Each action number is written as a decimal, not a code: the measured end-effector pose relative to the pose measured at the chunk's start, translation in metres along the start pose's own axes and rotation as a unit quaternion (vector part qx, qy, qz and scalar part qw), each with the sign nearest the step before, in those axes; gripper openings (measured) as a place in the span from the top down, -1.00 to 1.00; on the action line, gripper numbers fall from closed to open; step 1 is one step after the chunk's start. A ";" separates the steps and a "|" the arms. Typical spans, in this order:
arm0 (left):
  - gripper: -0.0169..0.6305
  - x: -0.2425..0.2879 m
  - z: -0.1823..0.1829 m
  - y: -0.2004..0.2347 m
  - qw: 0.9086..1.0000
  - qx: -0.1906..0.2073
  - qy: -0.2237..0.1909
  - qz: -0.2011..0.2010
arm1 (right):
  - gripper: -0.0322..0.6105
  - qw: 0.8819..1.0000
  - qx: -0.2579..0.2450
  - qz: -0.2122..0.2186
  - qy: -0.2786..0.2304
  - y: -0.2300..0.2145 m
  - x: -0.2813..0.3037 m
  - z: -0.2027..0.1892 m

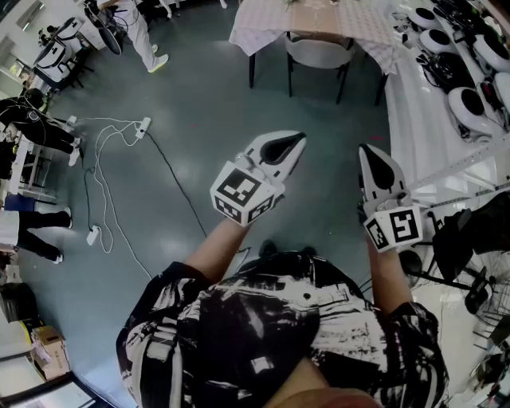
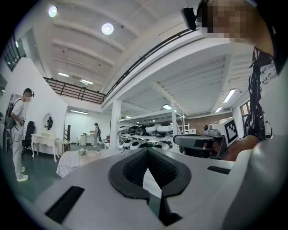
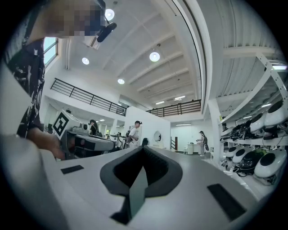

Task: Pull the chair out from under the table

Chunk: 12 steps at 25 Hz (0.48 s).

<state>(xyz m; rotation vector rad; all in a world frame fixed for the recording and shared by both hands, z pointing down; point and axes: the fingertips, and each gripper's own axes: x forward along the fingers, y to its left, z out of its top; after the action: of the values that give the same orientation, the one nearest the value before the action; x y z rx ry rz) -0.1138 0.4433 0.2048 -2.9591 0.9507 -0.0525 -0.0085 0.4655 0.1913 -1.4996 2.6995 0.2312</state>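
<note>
A white chair (image 1: pixel 319 54) with dark legs stands tucked under a table with a checked cloth (image 1: pixel 271 22) at the top of the head view, well ahead of both grippers. My left gripper (image 1: pixel 296 143) is held level in mid-air over the grey floor, its jaws shut with nothing between them. My right gripper (image 1: pixel 367 153) hangs beside it on the right, also shut and empty. In the left gripper view the clothed table (image 2: pixel 74 158) shows far off at the lower left. The chair itself is hidden in both gripper views.
A long white shelf (image 1: pixel 430 111) with rounded white and black devices runs along the right. Cables and power strips (image 1: pixel 119 143) lie on the floor at the left. People stand at the far left (image 1: pixel 32 119) and top left (image 1: pixel 143 32). A black stand (image 1: pixel 462 239) sits close on the right.
</note>
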 end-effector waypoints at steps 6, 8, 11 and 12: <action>0.95 -0.006 0.000 0.000 1.000 0.000 0.001 -0.002 | 0.91 1.000 0.001 0.000 0.001 0.006 0.000 0.001; 0.95 -0.006 0.001 0.001 1.000 -0.001 0.001 -0.002 | 0.91 1.000 0.001 0.000 0.001 0.005 0.001 0.001; 0.95 -0.007 0.001 0.000 1.000 -0.002 0.001 -0.002 | 0.91 1.000 0.003 0.000 0.002 0.007 0.000 0.001; 0.95 -0.009 0.002 -0.001 1.000 -0.002 0.001 -0.001 | 0.91 1.000 0.003 0.000 0.002 0.008 -0.001 0.002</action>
<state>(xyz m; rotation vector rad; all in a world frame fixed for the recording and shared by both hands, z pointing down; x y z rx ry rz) -0.1202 0.4492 0.2029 -2.9649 0.9483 -0.0535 -0.0144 0.4709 0.1902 -1.4993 2.7006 0.2217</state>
